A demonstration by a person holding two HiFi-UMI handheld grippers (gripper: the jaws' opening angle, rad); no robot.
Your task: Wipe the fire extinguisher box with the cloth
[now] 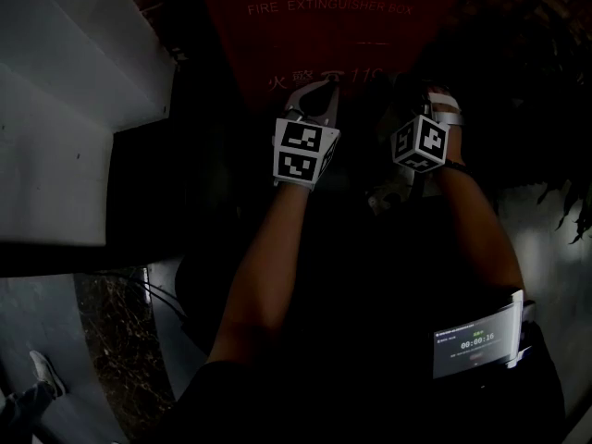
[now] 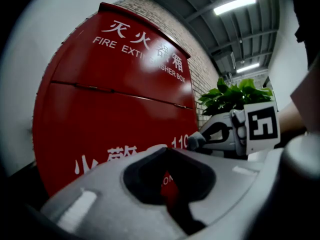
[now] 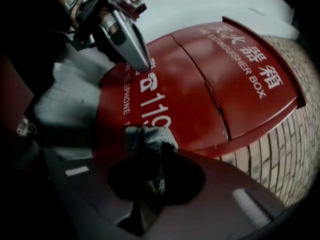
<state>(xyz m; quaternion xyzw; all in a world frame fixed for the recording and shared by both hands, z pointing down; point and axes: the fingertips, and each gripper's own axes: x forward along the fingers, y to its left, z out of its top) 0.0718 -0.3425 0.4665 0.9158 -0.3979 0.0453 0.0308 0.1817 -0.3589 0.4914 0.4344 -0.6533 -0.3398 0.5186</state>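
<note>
The red fire extinguisher box [image 1: 351, 26] stands in front of me, with white lettering on its sloped lid and front [image 2: 110, 99]. My left gripper [image 1: 326, 89] is held up to the box front [image 3: 200, 84]. Its jaws are shut with nothing between them [image 2: 166, 150], and the right gripper view shows it at upper left [image 3: 137, 59]. My right gripper [image 3: 160, 146] is shut on a small grey cloth [image 3: 149, 136], whose wad lies against the red front near the "119" print. The left gripper view shows the right gripper [image 2: 200, 140] beside the box. In the dark head view its tips are hidden.
A green potted plant [image 2: 232, 96] stands to the right of the box against a brick wall [image 3: 280, 154]. A white stepped ledge [image 1: 65, 137] is on the left. A small lit screen [image 1: 476, 340] hangs at my waist. Someone's shoe [image 1: 42, 373] shows at lower left.
</note>
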